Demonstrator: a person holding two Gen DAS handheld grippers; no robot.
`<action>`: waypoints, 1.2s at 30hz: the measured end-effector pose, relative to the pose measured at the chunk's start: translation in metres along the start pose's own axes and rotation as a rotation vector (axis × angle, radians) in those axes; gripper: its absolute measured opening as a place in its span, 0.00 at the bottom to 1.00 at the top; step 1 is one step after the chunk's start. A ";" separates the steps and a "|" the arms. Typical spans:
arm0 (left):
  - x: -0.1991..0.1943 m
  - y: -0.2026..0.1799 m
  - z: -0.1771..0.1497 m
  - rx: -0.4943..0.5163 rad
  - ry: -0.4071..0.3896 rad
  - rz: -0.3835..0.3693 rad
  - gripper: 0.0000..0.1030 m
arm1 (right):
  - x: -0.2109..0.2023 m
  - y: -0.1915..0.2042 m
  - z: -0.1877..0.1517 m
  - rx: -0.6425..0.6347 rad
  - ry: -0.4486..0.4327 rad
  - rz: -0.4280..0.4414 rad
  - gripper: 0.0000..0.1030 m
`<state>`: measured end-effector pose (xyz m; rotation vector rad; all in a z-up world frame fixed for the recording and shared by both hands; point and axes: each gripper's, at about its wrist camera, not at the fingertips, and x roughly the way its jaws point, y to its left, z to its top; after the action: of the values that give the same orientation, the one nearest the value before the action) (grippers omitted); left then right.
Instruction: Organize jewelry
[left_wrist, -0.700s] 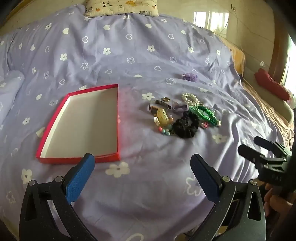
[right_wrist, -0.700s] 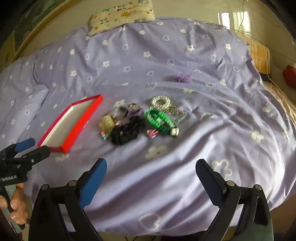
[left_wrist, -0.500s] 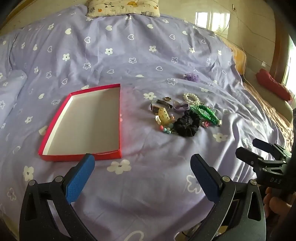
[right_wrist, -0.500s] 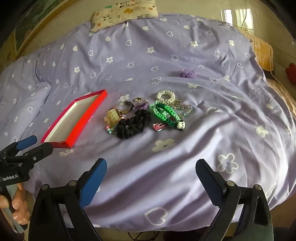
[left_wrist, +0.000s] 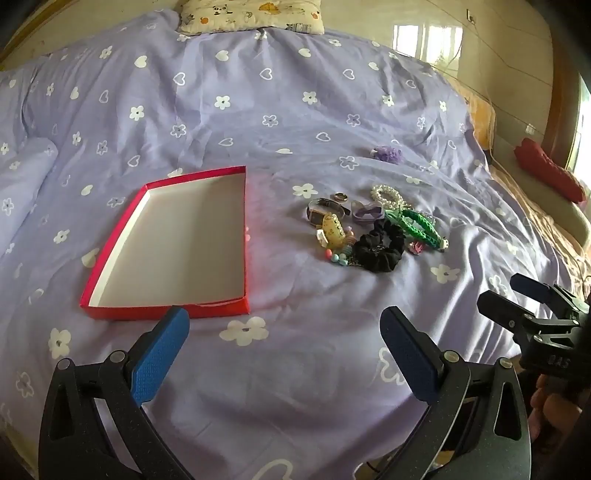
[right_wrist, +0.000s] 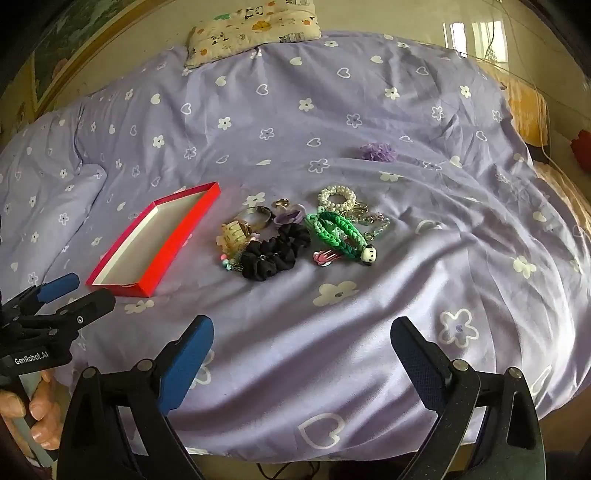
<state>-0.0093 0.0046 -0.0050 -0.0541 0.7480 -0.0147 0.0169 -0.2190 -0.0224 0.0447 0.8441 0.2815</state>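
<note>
The left gripper (left_wrist: 282, 354) and the right gripper (right_wrist: 301, 360) both gape wide at frame bottom, holding nothing. The jewelry pile (left_wrist: 373, 230) lies tangled at centre, its smaller pieces hard to identify, right of the empty red box (left_wrist: 177, 240) on the purple bedspread (left_wrist: 295, 110).

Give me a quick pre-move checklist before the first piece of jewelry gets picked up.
1. Left hand-held gripper open, nothing between its fingers: ok.
2. Right hand-held gripper open, nothing held: ok.
3. Red box has no lid on it and nothing in it: ok.
4. Jewelry pile in view, beside the box: ok.
5. Pieces separated for a clean single grasp: not ok, black scrunchie and green bracelet lie bunched with others.
6. Purple flower piece lies apart, farther back: ok.
</note>
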 end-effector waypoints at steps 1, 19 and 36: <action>0.000 0.001 0.000 -0.001 0.000 0.000 1.00 | 0.000 0.001 0.000 0.000 0.000 0.001 0.95; 0.001 0.002 0.000 -0.004 0.001 0.002 1.00 | -0.002 0.001 0.001 -0.001 -0.008 0.002 0.95; 0.002 0.001 -0.001 -0.004 0.001 0.003 1.00 | -0.002 0.002 0.004 -0.001 -0.006 0.003 0.95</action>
<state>-0.0081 0.0051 -0.0073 -0.0567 0.7487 -0.0102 0.0180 -0.2179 -0.0181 0.0457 0.8375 0.2846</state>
